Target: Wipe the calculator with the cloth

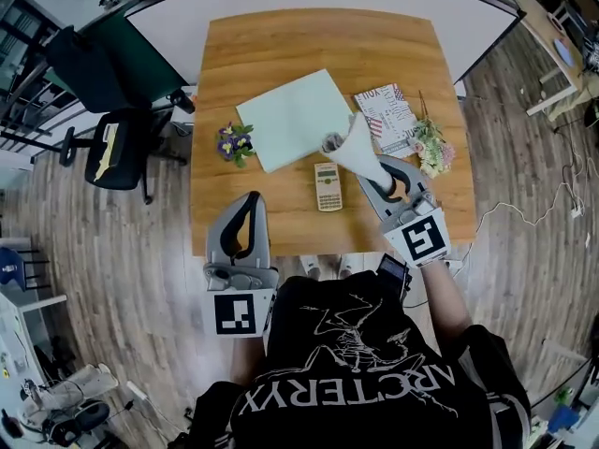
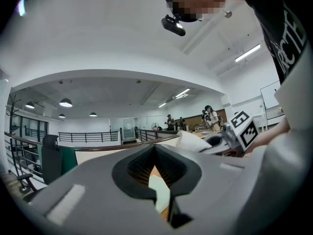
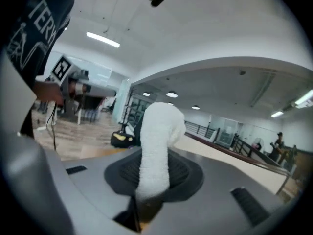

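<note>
Right claw (image 1: 387, 181) is clamping the cloth (image 1: 356, 153) by one end. Its own view is showing the white roll pinched between the dark pads (image 3: 183, 173) and sticking out past them, so the free end is leading as the working face, which looks like a setup for a wipe. The calculator (image 1: 328, 186) is lying flat near the near edge of the table (image 1: 281, 45), roughly mid-width, just off the near corner of the pale green sheet (image 1: 298, 118). The cloth's free end is sitting just past the calculator's far right corner. I can't tell whether it is touching or hovering, since the top-down angle gives no height cue. My read is that wiping isn't under way yet and the cloth needs to come down and toward the near edge onto the keys. Left claw (image 1: 251, 199) is parking at the near edge toward the left corner, jaws together with nothing between them, well apart from the calculator and clear of the sweep. It could be pinning the calculator so it doesn't slide, but it isn't. A printed booklet (image 1: 386, 115) and dried flowers (image 1: 430, 148) are sitting by the right edge close to the right claw, a snag risk on a wide stroke. Purple flowers (image 1: 234, 142) are lying off the sheet's left side. Neither claw view is showing the calculator. The left one is only catching a sliver of wood and sheet through the pad opening. Keys and display are too small to read, and the person's shoulders are cutting off part of the near edge.
</note>
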Action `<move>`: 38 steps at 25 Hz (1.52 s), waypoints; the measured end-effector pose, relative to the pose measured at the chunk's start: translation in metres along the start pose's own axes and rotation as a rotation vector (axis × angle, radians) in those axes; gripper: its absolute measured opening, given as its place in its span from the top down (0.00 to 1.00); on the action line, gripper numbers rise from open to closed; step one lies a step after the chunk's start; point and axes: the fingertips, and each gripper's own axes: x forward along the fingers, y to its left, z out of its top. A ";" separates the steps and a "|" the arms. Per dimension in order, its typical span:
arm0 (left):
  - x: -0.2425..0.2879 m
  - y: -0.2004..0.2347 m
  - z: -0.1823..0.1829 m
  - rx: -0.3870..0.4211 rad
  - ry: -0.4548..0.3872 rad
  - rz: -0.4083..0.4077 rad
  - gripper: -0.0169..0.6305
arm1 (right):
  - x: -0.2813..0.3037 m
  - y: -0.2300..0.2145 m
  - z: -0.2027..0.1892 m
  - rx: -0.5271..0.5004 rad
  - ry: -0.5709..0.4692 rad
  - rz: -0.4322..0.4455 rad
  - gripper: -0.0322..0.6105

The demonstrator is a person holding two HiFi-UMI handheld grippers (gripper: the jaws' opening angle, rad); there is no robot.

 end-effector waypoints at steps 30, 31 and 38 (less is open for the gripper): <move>-0.050 0.017 -0.008 0.002 0.059 0.172 0.96 | 0.135 0.145 -0.273 -0.514 0.609 0.674 0.81; -0.049 0.016 -0.008 0.001 0.055 0.167 0.96 | 0.129 0.150 -0.272 -0.516 0.606 0.685 0.81; -0.038 0.010 -0.006 -0.006 0.040 0.130 0.96 | 0.094 0.183 -0.268 -0.497 0.587 0.753 0.81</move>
